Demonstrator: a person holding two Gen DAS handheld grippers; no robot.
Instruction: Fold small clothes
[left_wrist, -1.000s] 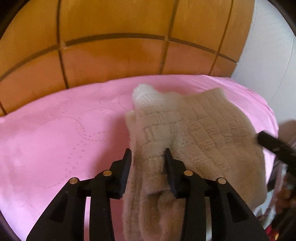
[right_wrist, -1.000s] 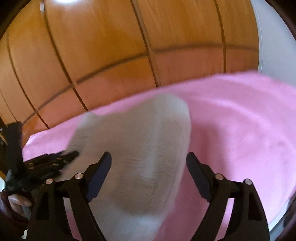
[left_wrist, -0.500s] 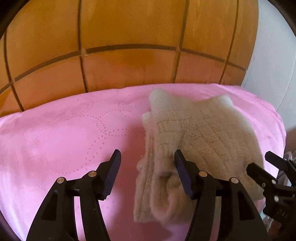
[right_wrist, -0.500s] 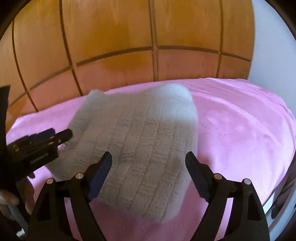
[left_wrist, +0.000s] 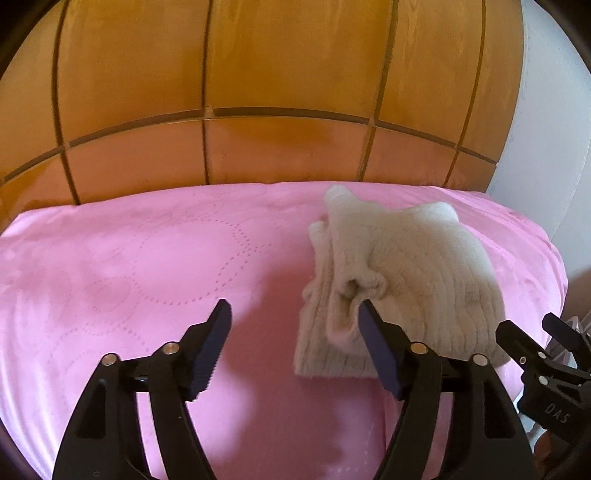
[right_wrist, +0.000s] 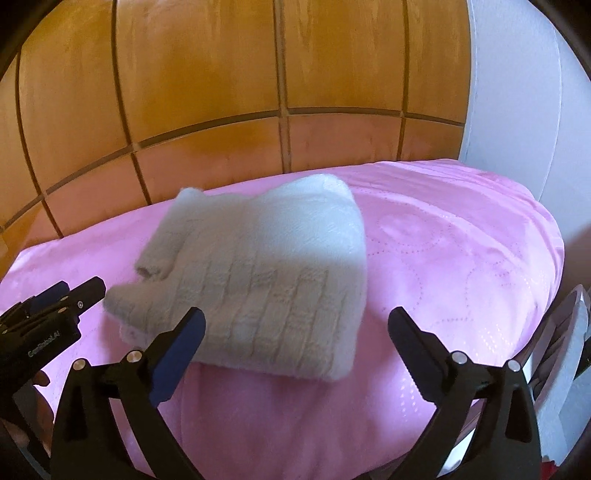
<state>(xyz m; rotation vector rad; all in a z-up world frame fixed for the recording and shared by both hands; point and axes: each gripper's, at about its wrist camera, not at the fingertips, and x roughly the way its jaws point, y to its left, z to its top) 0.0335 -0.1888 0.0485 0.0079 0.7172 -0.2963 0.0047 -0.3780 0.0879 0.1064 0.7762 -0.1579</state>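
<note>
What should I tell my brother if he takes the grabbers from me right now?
Left gripper: jaws opening, nothing between them, just short of the sweater.
Right gripper: jaws opening, nothing gripped, the sweater's near edge in front.
Sweater: lies folded in a bundle on the pink cover, free of both grippers.
Done: looks folded.
Left: maybe tidy the loose roll on its left side.

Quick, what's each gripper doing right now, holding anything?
Left gripper: jaws opening, holding nothing; the folded cream knit garment lies on the pink bedspread.
Right gripper: jaws opening wide, holding nothing.
</note>
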